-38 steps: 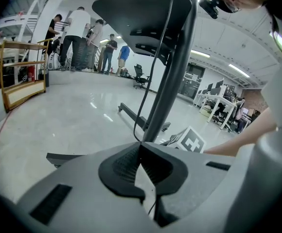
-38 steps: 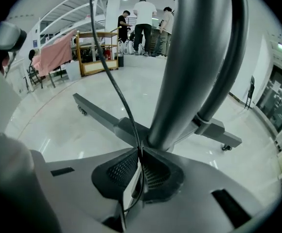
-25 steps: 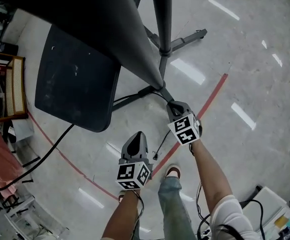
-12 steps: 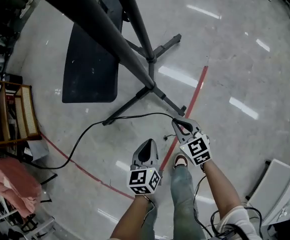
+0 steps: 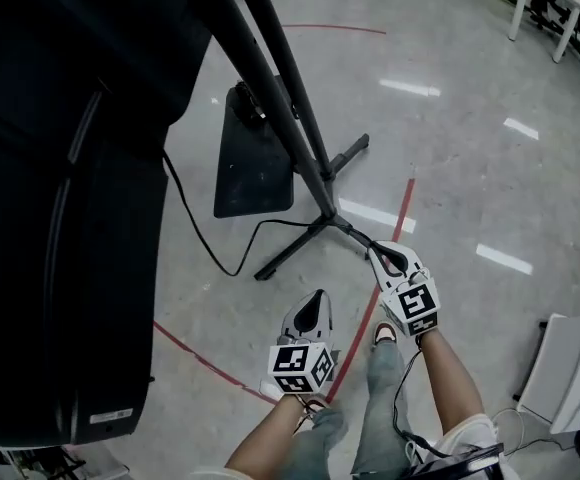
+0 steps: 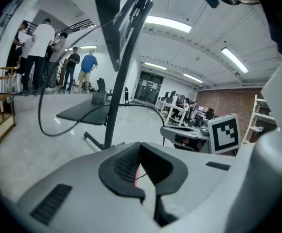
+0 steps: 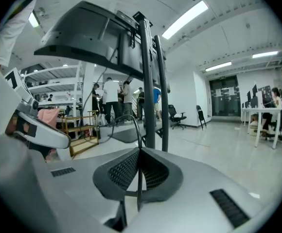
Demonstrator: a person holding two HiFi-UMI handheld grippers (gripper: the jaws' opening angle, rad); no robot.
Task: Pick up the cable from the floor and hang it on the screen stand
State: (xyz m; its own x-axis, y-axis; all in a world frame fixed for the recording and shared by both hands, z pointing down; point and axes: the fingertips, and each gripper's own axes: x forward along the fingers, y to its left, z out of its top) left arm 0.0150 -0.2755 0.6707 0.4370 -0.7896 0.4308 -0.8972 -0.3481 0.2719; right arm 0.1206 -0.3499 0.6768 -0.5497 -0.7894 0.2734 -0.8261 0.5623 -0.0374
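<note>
The black cable point(image 5: 232, 271) trails from the screen's back across the floor and rises to my right gripper point(image 5: 375, 250), which is shut on its end beside the screen stand's base leg point(image 5: 290, 250). In the right gripper view the cable point(image 7: 133, 125) arcs up out of the closed right gripper point(image 7: 140, 149), in front of the stand's poles point(image 7: 147, 81) and the screen point(image 7: 92, 38). My left gripper point(image 5: 317, 296) hangs lower and to the left, shut and holding nothing. In the left gripper view the left gripper point(image 6: 140, 145) has its jaws together, and the cable point(image 6: 48, 130) loops beyond it.
A black board point(image 5: 253, 163) lies on the floor behind the stand. The large dark screen point(image 5: 60, 218) fills the left. Red tape point(image 5: 390, 238) crosses the floor. A white box point(image 5: 570, 368) stands at right. Several people point(image 6: 44, 52) stand in the distance, near a wooden rack point(image 7: 80, 125).
Both grippers have risen, the right one carrying the cable's end up off the floor. The head view has lifted, so the screen now fills the left.
</note>
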